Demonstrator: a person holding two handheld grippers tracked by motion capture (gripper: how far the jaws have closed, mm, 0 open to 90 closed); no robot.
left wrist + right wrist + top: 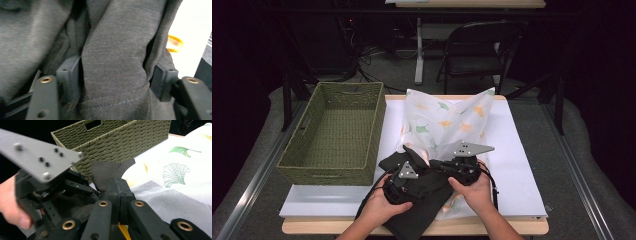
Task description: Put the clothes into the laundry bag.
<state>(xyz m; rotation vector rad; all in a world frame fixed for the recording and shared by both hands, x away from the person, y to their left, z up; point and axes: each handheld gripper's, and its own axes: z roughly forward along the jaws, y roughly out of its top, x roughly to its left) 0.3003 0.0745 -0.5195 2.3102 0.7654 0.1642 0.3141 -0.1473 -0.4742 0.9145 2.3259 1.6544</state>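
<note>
Right gripper (117, 185) clamped on dark garment (422, 200), left gripper (115, 77) jaws apart around a fold, leaf-print cloth (447, 120) beneath, woven basket (332, 132) just left on the table (522, 165).

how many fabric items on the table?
2: a dark grey garment at the front edge, between both tools, and a leaf-print white cloth behind it, right of the basket. More could lie underneath.

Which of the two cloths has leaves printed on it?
The white cloth spread across the middle of the table: it carries green and orange leaf prints. The dark grey cloth, nearer the person and pinched by the right hand-held gripper, is plain.
</note>
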